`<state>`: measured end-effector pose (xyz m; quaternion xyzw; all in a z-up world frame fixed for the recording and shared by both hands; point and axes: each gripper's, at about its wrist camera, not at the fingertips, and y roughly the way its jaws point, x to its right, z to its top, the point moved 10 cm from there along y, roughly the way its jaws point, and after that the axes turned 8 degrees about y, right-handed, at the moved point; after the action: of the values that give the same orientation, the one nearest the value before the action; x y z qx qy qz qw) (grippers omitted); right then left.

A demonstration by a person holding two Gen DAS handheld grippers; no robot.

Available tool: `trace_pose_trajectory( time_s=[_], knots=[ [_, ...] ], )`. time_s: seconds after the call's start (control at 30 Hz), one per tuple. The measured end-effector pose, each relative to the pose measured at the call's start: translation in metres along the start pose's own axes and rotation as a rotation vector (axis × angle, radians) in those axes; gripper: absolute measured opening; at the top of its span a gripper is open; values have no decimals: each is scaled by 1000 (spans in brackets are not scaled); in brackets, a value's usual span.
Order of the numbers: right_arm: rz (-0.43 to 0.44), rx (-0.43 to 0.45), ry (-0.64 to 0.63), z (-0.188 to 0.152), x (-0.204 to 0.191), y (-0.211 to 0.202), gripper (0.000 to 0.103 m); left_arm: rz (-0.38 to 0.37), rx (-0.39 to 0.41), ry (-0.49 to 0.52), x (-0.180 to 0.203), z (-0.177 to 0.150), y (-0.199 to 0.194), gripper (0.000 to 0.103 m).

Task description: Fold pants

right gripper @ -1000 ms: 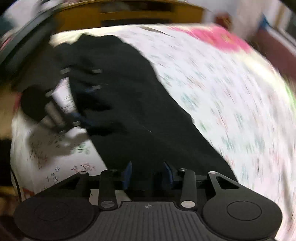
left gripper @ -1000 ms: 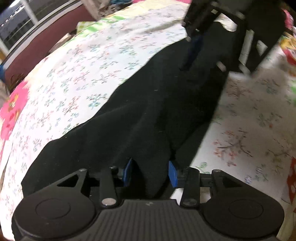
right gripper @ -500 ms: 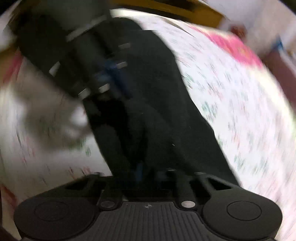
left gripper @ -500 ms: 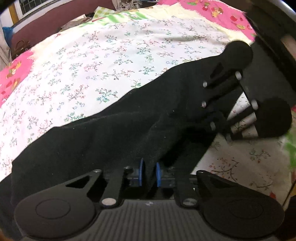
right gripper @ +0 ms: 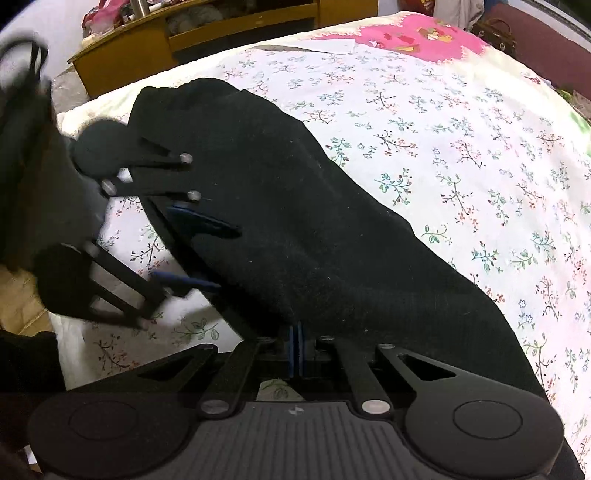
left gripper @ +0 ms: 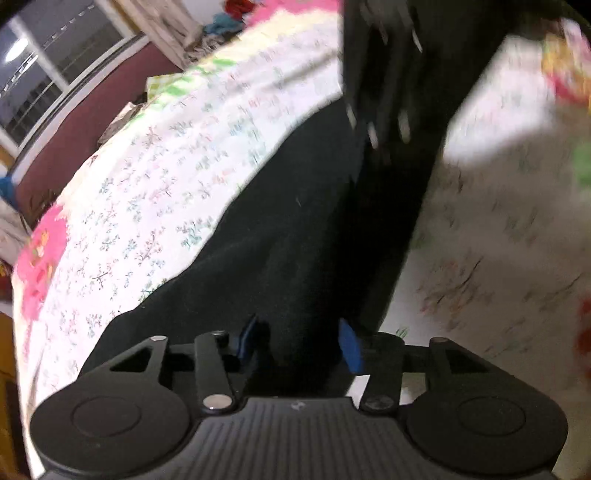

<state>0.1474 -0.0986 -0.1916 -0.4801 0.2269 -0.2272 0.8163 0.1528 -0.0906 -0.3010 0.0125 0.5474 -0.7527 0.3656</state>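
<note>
Pants (right gripper: 314, 229) lie along your bed (right gripper: 461, 147); your right tongs (right gripper: 296, 350) pinch their edge, your left tongs (left gripper: 299, 343) are opening, cloth between them.

Floral-sheeted bed (right gripper: 461, 155), wooden shelf (right gripper: 192, 33), dark window (left gripper: 48, 74)

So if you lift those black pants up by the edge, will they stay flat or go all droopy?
Probably droopy: the black pants already lie in soft folds on the bed sheet. They look thick and fuzzy, so likely not slippery between the pads of the right gripper.
</note>
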Motion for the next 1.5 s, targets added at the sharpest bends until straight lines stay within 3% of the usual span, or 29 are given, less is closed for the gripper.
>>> trace_pose_trajectory(
  time_s=[0.07, 0.2, 0.33, 0.37, 0.4, 0.47, 0.57, 0.63, 0.67, 0.7, 0.83, 1.0, 1.23, 1.3, 1.33, 1.4, 1.5],
  knots=[
    [10, -5, 21, 2, 1, 2, 0, -37, -24, -55, -1, -2, 10, 48],
    [-1, 0, -14, 2, -2, 2, 0, -112, -24, -289, -32, -2, 5, 27],
    [-40, 28, -104, 3, -9, 0, 0, -166, -25, -412, -53, -4, 0, 21],
    [-68, 35, -144, 2, -12, 2, 14, -189, -26, -460, -58, -4, 0, 21],
    [-90, 51, -183, 1, -15, 3, 40, -202, -23, -490, -60, -4, -2, 21],
    [-129, 94, -299, -1, -24, 6, 55, -230, -14, -536, -66, -6, -3, 20],
    [-120, 84, -384, -10, -37, 18, 46, -258, -1, -559, -70, -3, -7, 20],
    [-127, 64, -406, -16, -41, 30, 33, -272, 1, -556, -69, -3, -10, 20],
    [-162, 56, -407, -18, -39, 37, 10, -276, -2, -544, -68, -5, -13, 20],
    [-185, 48, -392, -16, -34, 40, 0, -278, -5, -524, -65, -5, -13, 20],
    [-147, 34, -212, -1, -13, 30, 0, -290, -12, -456, -50, -6, -14, 20],
    [-121, -5, -228, -10, -22, 22, 0, -301, -31, -399, -35, -11, -9, 19],
    [-119, -66, -184, -31, -20, 42, 0, -304, -76, -321, 0, -26, -3, 20],
    [-123, -85, -204, -31, -21, 45, 0, -302, -75, -310, 0, -28, -8, 25],
    [-119, -94, -211, -31, -22, 43, 3, -319, -76, -330, -1, -30, -13, 27],
    [-109, -115, -221, -28, -22, 37, 28, -352, -81, -379, -10, -38, -28, 33],
    [-108, -125, -168, -14, -13, 13, 28, -350, -88, -425, -34, -54, -50, 33]
  ],
)
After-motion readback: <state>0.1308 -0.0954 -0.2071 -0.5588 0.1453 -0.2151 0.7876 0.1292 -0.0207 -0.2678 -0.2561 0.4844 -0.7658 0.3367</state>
